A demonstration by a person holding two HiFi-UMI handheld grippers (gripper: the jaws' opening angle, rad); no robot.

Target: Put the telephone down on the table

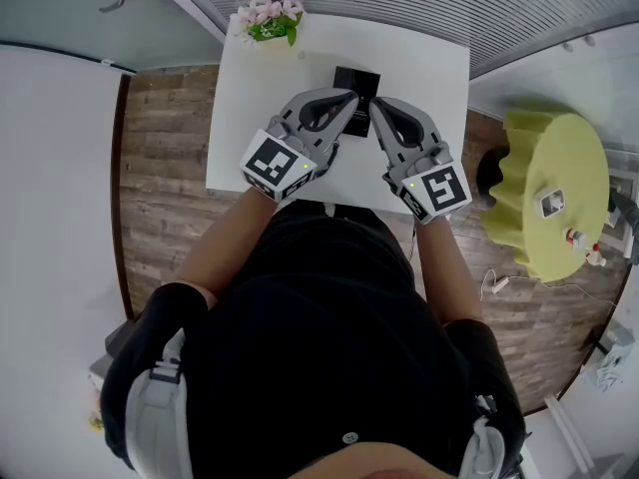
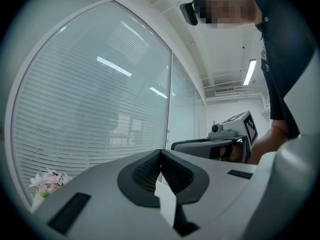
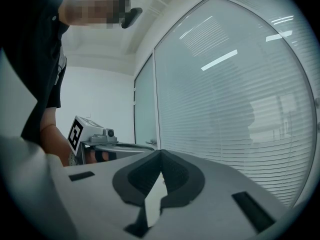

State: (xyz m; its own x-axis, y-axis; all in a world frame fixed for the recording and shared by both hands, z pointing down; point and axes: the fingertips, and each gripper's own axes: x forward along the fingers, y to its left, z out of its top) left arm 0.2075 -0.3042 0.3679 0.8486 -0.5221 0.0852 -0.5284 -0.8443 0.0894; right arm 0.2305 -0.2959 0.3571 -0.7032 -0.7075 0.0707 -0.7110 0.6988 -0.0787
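Observation:
In the head view a flat black telephone (image 1: 356, 78) lies on the white table (image 1: 429, 68), near its middle. My left gripper (image 1: 349, 98) is shut, its tips at the phone's near edge. Beside it my right gripper (image 1: 374, 110) is shut too, with its tips just right of the phone. I cannot tell whether either one touches the phone. The left gripper view shows my left gripper (image 2: 160, 152) with its jaws pressed together and nothing between them. The right gripper view shows the same for my right gripper (image 3: 161, 152). The phone appears in neither gripper view.
A bunch of pink flowers (image 1: 270, 15) stands at the table's far left corner and also shows as flowers (image 2: 47, 181) in the left gripper view. A round yellow side table (image 1: 554, 193) with small items is at the right. A glass wall with blinds (image 3: 240, 99) is behind.

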